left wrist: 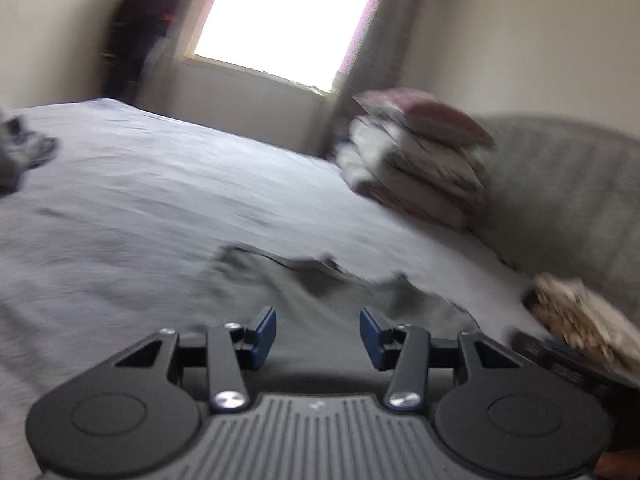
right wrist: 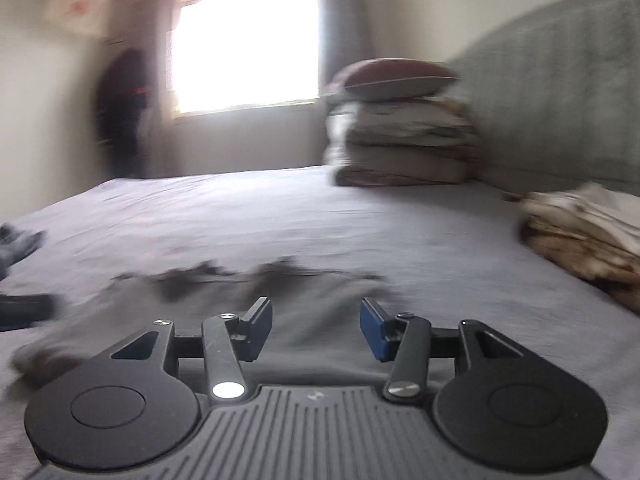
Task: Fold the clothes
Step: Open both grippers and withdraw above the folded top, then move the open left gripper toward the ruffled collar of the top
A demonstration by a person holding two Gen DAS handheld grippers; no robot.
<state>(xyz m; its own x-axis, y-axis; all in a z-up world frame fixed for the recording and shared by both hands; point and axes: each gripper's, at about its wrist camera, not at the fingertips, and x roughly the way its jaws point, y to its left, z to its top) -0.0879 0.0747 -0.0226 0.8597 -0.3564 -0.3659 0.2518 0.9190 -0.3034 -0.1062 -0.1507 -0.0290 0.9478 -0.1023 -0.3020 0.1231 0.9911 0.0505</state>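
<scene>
A grey garment (left wrist: pixel 320 292) lies flat on the pale lilac bed sheet (left wrist: pixel 140 200), its far edge rumpled. My left gripper (left wrist: pixel 318 334) hovers just above its near part, jaws apart, with nothing between the blue pads. The same garment (right wrist: pixel 256 300) spreads out ahead of my right gripper (right wrist: pixel 316 328), which is also open and empty over the cloth. Both views are blurred by motion.
A stack of pillows (left wrist: pixel 420 160) (right wrist: pixel 400 128) stands against the grey headboard (right wrist: pixel 560 100). A folded patterned pile (left wrist: pixel 580 316) (right wrist: pixel 588 236) sits at the right. More grey clothing (left wrist: pixel 20 152) (right wrist: pixel 20 244) lies at the far left. A window (right wrist: pixel 244 48) glares behind.
</scene>
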